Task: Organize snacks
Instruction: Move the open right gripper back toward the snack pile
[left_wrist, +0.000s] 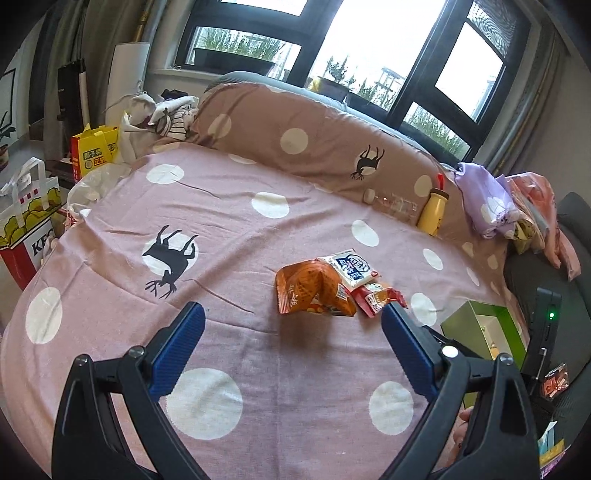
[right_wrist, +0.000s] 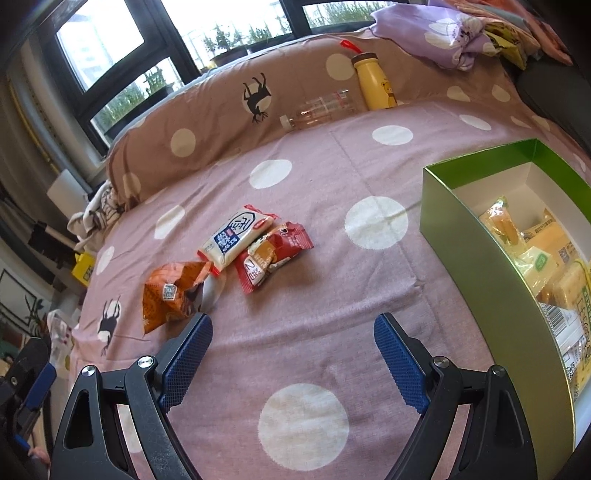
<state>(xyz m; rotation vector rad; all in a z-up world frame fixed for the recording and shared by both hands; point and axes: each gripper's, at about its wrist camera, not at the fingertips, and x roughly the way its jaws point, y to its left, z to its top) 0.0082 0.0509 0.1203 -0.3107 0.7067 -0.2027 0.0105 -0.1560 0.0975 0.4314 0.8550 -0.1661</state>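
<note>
- Location: a bed (left_wrist: 236, 435) with a pink polka-dot sheet; a brown dotted pillow lies along its far side below the window.
- Task items: three loose snack packets sit together mid-sheet. The orange packet (right_wrist: 170, 295) lies nearest the left side, the white-and-blue packet (right_wrist: 231, 240) rests partly over the red packet (right_wrist: 273, 254).
- Destination, as judged: the green box (right_wrist: 480, 251) stands open on the sheet to the right, well apart from the pile, and already holds several yellow-wrapped snacks.
- Left gripper (left_wrist: 293, 315): jaws spread wide, nothing between the pads, hovering short of the pile with its right finger just beside the red packet.
- Right gripper (right_wrist: 293, 326): jaws likewise wide and empty, above bare sheet between pile and box; its left finger sits just beside the orange packet.
- Step in hand, as judged: approach and pick one loose packet for transfer to the box.
- Recommended method: take the white-and-blue packet first since it lies on top; close across its narrow width, lift clear before moving sideways, and release low inside the box.
- Caution: the orange packet looks puffed and crumpled, so a grip on a flat edge seam should hold better; fisheye distortion makes its exact shape uncertain.
- Non-task items: a yellow bottle (right_wrist: 373, 83) and a clear bottle (right_wrist: 321, 107) rest against the pillow.
</note>
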